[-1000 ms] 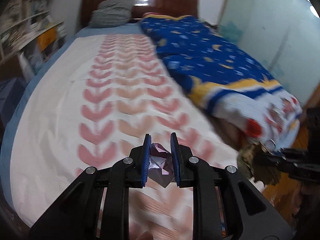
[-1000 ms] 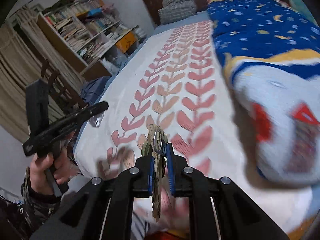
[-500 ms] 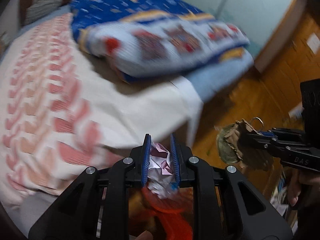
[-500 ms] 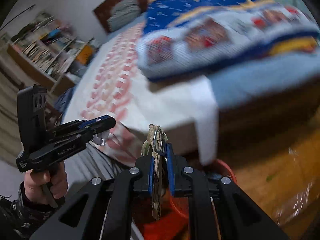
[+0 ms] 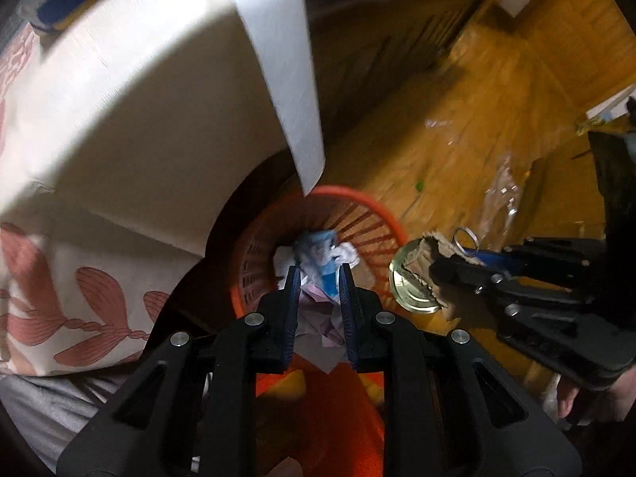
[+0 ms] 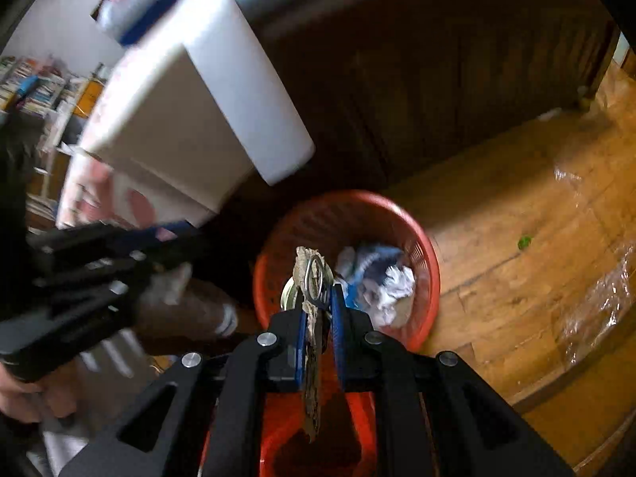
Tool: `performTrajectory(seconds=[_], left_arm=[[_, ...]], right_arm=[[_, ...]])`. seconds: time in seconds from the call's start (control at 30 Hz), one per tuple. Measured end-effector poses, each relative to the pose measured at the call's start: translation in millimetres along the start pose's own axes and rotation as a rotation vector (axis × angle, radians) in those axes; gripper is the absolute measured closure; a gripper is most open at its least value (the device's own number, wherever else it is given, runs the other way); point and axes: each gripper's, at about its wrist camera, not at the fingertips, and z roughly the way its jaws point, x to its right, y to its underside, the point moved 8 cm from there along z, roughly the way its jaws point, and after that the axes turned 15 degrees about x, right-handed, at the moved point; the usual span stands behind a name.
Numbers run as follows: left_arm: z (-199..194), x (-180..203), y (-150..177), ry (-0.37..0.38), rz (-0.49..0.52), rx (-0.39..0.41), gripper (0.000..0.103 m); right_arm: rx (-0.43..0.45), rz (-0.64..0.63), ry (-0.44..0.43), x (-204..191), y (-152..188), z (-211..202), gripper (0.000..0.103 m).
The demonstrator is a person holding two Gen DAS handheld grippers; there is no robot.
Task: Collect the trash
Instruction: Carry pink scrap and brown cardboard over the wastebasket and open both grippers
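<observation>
Both hand-held grippers have swung off the bed top since the earlier frames and now hang over the orange basket (image 6: pixel 431 274). Bed (image 5: pixel 131 91): white sheet corner draped over dark frame, beside the basket. Wooden floor (image 6: pixel 516 262): carries the basket and clear plastic wrap (image 6: pixel 596 314). Basket: holds blue and white crumpled trash (image 6: pixel 381 282). Left hand-held gripper (image 5: pixel 317 278): pads pinching crumpled pale paper (image 5: pixel 318 318), above the basket opening. Right hand-held gripper (image 6: pixel 316 298): pressed onto a can lid (image 5: pixel 413 286) with torn brown scrap and ring pull, near the basket rim.
</observation>
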Motion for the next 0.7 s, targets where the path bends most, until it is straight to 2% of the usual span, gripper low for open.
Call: performTrajectory(seconds=[0.13,0.23,0.53,0.6,0.67,0.7], left_arm=[[38,-14,12,-0.036,-0.019,-0.075,0.083],[57,-17,20,-0.069,0.003,-0.124,0.083],[63,-13,22,-0.088,0.049,-0.138,0.081],[62,-17,21,-0.108,0.043,-0.134,0.080],[60,-22,19,-0.128,0.031,-0.127,0.076],[59,-23,19,-0.128,0.024,-0.122,0.073]], right_arm=[[-0.053,0.026,0.047,21,19,48,0.090],[-0.070,0.054,0.067,22,24,73,0.090],[-0.050,0.048,0.067,13,15,82,0.088],[-0.036,0.018,0.087,14,12,77,0.080],[-0.027,0.016,0.096,16,8,71,0.061],[-0.023,0.013,0.097,17,7,69,0.059]])
